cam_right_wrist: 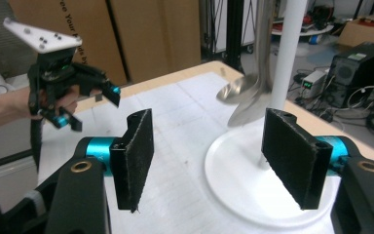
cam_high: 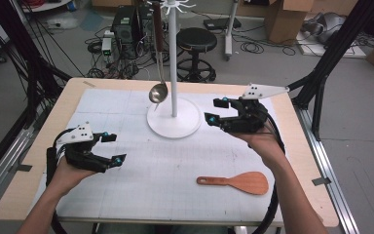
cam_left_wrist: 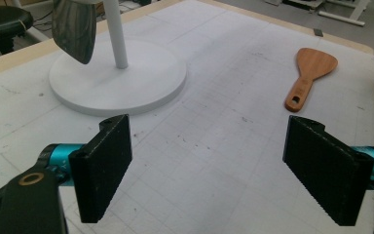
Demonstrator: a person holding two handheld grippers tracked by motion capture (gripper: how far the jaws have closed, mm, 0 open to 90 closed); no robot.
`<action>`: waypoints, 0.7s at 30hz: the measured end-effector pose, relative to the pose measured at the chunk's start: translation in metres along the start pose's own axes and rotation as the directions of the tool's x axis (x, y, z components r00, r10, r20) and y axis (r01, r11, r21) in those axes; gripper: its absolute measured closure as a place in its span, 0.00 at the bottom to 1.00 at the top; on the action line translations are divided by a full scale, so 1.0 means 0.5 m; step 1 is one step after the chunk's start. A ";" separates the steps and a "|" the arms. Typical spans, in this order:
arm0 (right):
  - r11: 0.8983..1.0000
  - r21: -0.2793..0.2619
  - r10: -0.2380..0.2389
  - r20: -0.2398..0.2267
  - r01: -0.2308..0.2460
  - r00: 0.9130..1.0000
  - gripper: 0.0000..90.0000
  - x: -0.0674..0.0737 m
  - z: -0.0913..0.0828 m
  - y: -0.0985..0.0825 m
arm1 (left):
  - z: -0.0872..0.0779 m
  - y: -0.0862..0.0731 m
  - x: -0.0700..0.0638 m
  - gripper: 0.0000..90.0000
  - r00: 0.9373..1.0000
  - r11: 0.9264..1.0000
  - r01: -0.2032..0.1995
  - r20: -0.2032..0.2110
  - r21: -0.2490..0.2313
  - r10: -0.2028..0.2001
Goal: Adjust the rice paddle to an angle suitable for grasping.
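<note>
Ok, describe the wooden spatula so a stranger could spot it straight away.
Start at the white stand on the table's mat. Nearer the person, right of centre, lies the wooden spatula. It is flat and orange-brown, while the metal ladle hangs from the stand.

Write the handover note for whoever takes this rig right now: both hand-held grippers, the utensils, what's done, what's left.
Left hand-held gripper: open, empty, held above the mat at its left side.
Right hand-held gripper: open, nothing between the jaws, beside the white stand, pointing toward it.
Metal ladle: hangs from a hook on the stand, bowl just above the round base.
Wooden spatula: lies flat on the mat, front right, untouched.
Done: ladle is hung.
Left, most likely: pick up the spatula and hang it by its handle hole.
</note>
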State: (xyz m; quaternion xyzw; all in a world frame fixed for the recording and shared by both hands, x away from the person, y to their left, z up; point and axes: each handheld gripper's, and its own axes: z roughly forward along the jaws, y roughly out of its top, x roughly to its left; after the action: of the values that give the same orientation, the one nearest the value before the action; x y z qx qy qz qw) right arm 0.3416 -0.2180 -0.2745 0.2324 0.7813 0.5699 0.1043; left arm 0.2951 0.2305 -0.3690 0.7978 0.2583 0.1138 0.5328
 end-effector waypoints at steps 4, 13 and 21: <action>1.000 0.026 0.007 -0.008 -0.007 1.000 0.38 0.005 -0.006 -0.035 | 0.005 -0.002 -0.001 0.21 1.000 1.000 0.000 0.005 0.006 0.000; 0.997 0.071 0.017 0.006 -0.017 1.000 0.43 0.014 -0.022 -0.099 | 0.007 -0.005 -0.003 0.21 1.000 1.000 0.001 0.002 0.013 -0.001; 0.993 0.118 0.011 -0.006 -0.011 1.000 0.56 0.027 -0.033 -0.174 | 0.013 -0.012 -0.004 0.19 1.000 1.000 0.012 -0.010 0.028 -0.012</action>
State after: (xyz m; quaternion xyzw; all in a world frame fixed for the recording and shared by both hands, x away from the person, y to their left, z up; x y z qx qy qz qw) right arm 0.3016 -0.2465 -0.3493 0.2406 0.8127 0.5239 0.0846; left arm 0.2945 0.2260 -0.3767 0.8030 0.2672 0.1108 0.5211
